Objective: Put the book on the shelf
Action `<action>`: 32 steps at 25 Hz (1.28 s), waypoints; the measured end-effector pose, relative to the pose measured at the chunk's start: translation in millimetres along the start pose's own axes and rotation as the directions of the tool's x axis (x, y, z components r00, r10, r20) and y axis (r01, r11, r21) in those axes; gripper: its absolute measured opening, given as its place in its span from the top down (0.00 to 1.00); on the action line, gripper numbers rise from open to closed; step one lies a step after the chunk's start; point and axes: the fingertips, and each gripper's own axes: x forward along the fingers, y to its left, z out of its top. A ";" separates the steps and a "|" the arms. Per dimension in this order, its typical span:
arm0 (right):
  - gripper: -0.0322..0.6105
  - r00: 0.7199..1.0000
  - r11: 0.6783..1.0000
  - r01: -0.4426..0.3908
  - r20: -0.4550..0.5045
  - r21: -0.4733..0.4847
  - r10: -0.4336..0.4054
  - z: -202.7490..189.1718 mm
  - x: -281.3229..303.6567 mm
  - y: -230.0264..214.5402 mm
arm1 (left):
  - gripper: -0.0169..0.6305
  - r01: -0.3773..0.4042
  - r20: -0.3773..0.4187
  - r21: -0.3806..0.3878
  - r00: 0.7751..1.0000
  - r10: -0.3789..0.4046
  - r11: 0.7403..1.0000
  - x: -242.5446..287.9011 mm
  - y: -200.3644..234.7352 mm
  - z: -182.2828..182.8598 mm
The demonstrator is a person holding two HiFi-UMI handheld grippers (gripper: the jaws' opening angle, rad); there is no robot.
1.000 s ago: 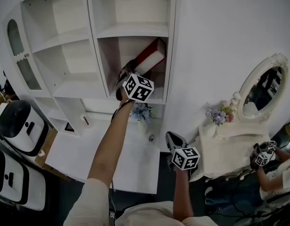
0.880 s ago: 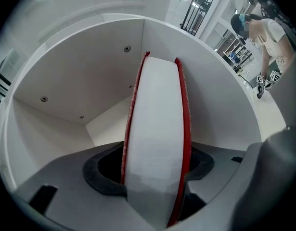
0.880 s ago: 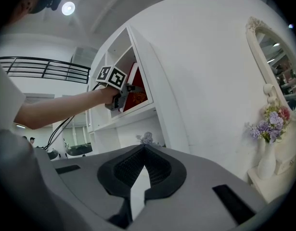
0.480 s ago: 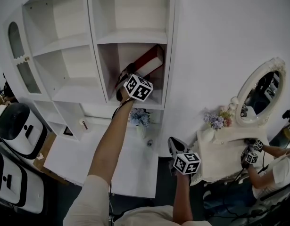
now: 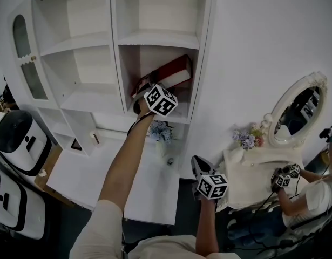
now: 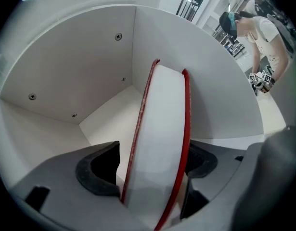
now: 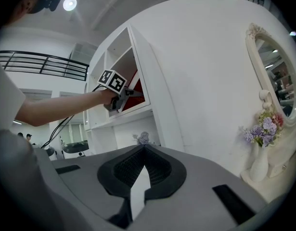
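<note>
Book point(image 6: 160, 138) stands on edge inside a shelf point(image 5: 116, 63) compartment. It tilts toward the right wall, which likely props it so it won't topple once let go. Left gripper point(image 6: 150, 167) jaws are spreading with the book between them, left pad clear of the red cover. Right gripper point(image 7: 142, 174) is pressed together, empty, held low, seemingly not needed. No readable writing anywhere; cubes point(image 5: 160, 100) carry square markers only.

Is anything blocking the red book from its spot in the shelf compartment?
Nothing visible does. The red book already stands inside the shelf compartment, leaning toward its right wall, and nothing else shows in there. The left tool straddles the book, and its jaws are opening.
</note>
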 end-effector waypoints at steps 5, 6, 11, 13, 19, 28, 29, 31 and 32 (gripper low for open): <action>0.91 0.999 0.999 -0.031 0.006 -0.041 0.031 13.8 13.4 25.5 | 0.40 -0.006 0.018 -0.003 1.000 0.006 1.000 -16.5 -1.2 -1.5; 0.91 0.999 0.998 -0.039 0.010 -0.049 0.039 18.1 15.9 31.1 | 0.40 -0.005 0.018 -0.005 1.000 0.005 1.000 -19.4 -2.2 -1.9; 0.91 0.997 0.995 -0.065 0.035 -0.070 0.067 34.3 26.0 54.7 | 0.40 -0.011 0.025 -0.011 1.000 0.011 1.000 -35.4 -5.8 -5.0; 0.91 0.996 0.995 -0.072 0.038 -0.071 0.075 35.8 28.8 60.5 | 0.40 -0.014 0.029 -0.013 0.999 0.014 1.000 -42.6 -6.8 -6.8; 0.91 0.997 0.994 -0.078 0.023 -0.072 0.080 33.3 36.8 66.4 | 0.40 -0.036 0.056 -0.014 0.998 0.037 0.999 -69.0 -8.3 -11.1; 0.91 0.994 0.992 -0.093 0.051 -0.083 0.097 44.3 54.0 80.8 | 0.40 -0.058 0.118 -0.229 0.989 0.086 0.972 -135.7 -20.0 -32.9; 0.91 0.994 0.991 -0.096 0.049 -0.089 0.101 45.3 56.6 83.1 | 0.40 -0.069 0.123 -0.252 0.987 0.103 0.965 -142.8 -18.0 -35.3; 0.91 0.993 0.990 -0.103 0.049 -0.096 0.108 47.2 60.2 88.0 | 0.40 -0.101 0.125 -0.285 0.982 0.141 0.953 -156.2 -14.5 -41.6; 0.91 0.993 0.990 -0.104 0.053 -0.097 0.110 48.1 61.2 90.5 | 0.40 -0.115 0.124 -0.299 0.980 0.158 0.947 -162.9 -14.0 -45.3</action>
